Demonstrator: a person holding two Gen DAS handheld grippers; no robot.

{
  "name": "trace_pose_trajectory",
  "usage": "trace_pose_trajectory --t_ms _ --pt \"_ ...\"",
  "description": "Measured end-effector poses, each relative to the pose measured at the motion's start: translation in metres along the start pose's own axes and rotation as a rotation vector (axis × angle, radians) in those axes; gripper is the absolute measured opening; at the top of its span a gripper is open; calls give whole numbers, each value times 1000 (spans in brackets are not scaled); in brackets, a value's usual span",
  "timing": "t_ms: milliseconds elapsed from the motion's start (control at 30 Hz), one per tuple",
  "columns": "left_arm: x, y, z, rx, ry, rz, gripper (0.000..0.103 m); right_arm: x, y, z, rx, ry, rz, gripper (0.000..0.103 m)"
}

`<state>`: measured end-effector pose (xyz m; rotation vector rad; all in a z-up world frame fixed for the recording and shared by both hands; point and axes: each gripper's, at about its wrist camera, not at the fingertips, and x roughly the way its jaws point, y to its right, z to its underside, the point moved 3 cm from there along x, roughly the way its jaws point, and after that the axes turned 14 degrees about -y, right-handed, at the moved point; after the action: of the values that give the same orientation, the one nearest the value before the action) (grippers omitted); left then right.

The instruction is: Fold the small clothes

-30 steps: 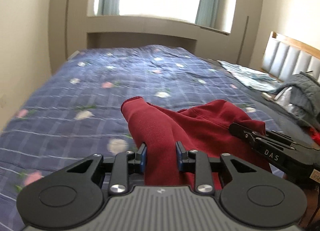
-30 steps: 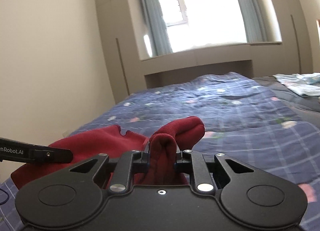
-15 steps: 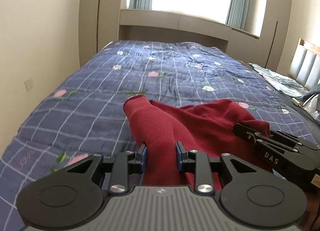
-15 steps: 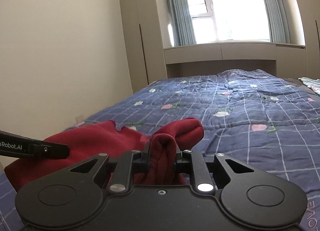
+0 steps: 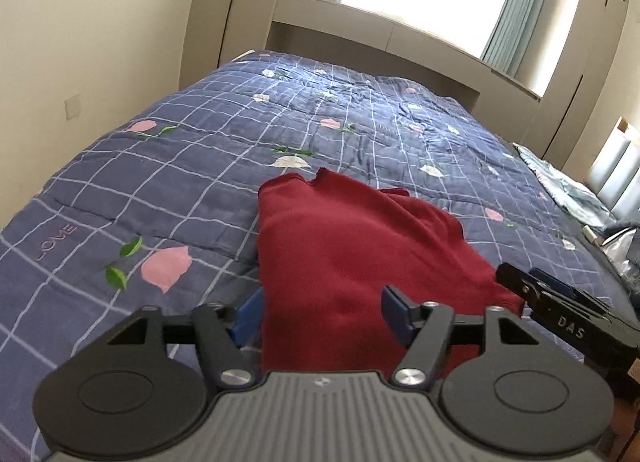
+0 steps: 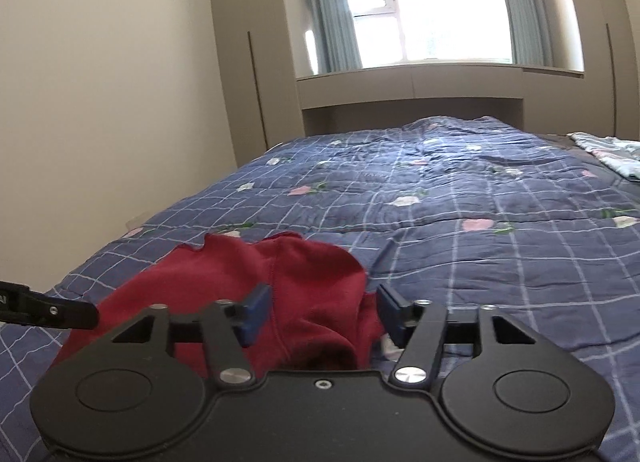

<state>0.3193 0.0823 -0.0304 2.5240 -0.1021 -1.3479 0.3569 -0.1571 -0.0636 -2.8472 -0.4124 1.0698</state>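
**Red knit laid down, both grippers spread wide**

Red knit garment (image 5: 352,254) lies on the quilt directly between the parted fingers of the left gripper (image 5: 322,316), whose blue pads stand wide on either side of the cloth, gripping nothing. The right gripper (image 6: 318,312) is equally wide, a bunched fold of the garment (image 6: 304,286) rising between its fingers. Beyond both sets of fingertips the cloth tapers to a scalloped edge, then the blue checked quilt (image 5: 224,141) runs to the window. To fold well, the person should probably flatten the bunched side first, then pinch a single edge at matching corners and carry it evenly forward.
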Motion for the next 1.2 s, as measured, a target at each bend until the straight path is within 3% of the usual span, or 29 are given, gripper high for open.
trace_pose_trajectory --t_ms 267,367,800,1200 --pt "-49 13 20 -7 103 -24 101 -64 1 8 -4 78 8 96" --pt "-67 21 31 2 140 -34 102 -92 -2 13 -7 110 6 102" --pt "-124 35 109 72 227 -84 103 -191 -26 63 -33 176 -25 102" --pt "-128 16 169 50 223 -153 103 -221 -46 126 -60 187 36 102"
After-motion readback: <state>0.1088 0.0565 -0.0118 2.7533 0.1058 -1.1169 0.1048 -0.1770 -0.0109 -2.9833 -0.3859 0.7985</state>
